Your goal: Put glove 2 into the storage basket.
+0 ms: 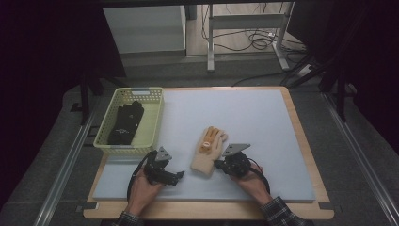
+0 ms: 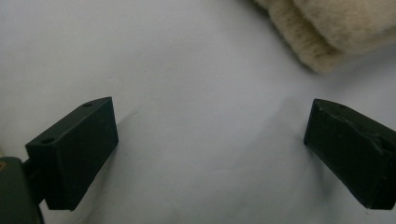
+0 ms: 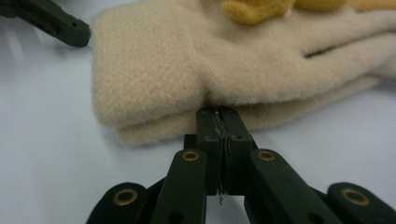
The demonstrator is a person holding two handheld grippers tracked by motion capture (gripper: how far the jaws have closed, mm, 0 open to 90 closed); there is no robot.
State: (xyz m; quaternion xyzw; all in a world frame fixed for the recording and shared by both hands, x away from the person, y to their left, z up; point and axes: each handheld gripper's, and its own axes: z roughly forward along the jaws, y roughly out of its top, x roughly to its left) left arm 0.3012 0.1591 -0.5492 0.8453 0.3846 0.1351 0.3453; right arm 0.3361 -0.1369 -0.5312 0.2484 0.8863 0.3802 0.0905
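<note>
A cream woolly glove [image 1: 206,157] lies flat on the pale mat, with a smaller orange-yellow piece [image 1: 207,141] resting on its fingers. In the high view my right gripper [image 1: 218,164] sits at the glove's right side near the cuff. In the right gripper view its jaws [image 3: 219,115] are pressed together, tips against the edge of the glove [image 3: 187,60]; whether fabric is pinched is hidden. My left gripper [image 1: 179,175] rests left of the cuff. Its jaws [image 2: 210,140] stand wide apart over bare mat, with the glove cuff [image 2: 327,32] beyond them.
A pale yellow plastic basket [image 1: 155,123] stands at the mat's left, holding black gloves [image 1: 125,122]. The grey-blue mat [image 1: 254,113] covers a wooden table [image 1: 301,136]. One jaw of the left gripper [image 3: 51,23] shows past the cuff in the right gripper view.
</note>
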